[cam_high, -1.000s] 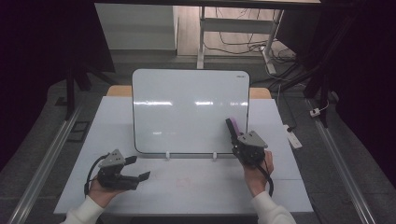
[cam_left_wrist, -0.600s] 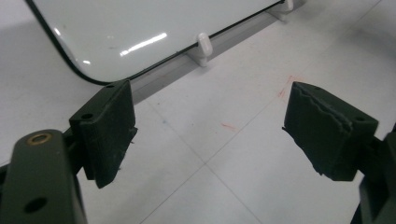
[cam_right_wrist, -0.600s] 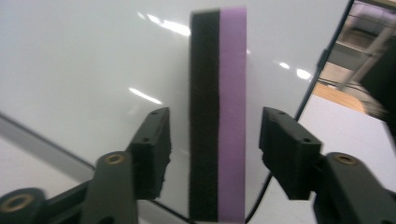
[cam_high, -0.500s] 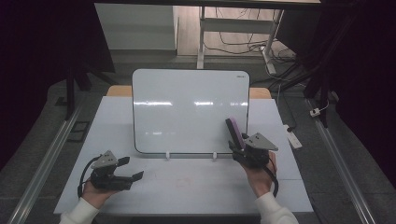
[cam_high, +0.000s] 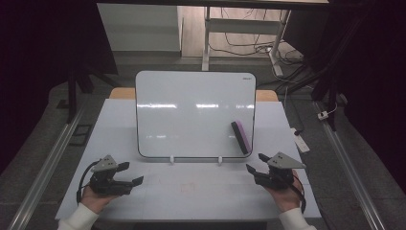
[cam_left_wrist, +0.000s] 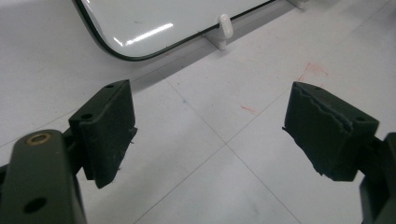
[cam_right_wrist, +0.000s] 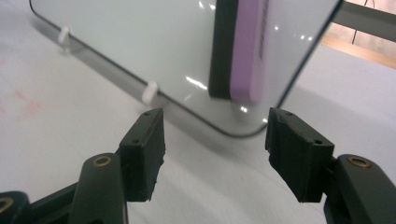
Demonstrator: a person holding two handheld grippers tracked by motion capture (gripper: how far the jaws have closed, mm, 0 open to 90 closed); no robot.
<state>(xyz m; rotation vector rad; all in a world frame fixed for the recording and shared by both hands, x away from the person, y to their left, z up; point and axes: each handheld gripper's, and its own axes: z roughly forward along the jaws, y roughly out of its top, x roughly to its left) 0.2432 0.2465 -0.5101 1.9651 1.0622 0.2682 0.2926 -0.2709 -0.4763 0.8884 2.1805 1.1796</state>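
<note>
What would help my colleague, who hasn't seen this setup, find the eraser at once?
Look at the whiteboard standing on the white table. The eraser sticks to its lower right corner, just beyond the open right gripper. It is a slim tilted block, black on one side and purple on the other, the one coloured thing on the board.

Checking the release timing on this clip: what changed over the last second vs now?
The right tool let go of the eraser, which now sits alone on the whiteboard near its lower right corner; the tool pulled back toward the person, jaws open. The left tool drew back and outward a little, open throughout. Whiteboard and table stayed as they were.
</note>
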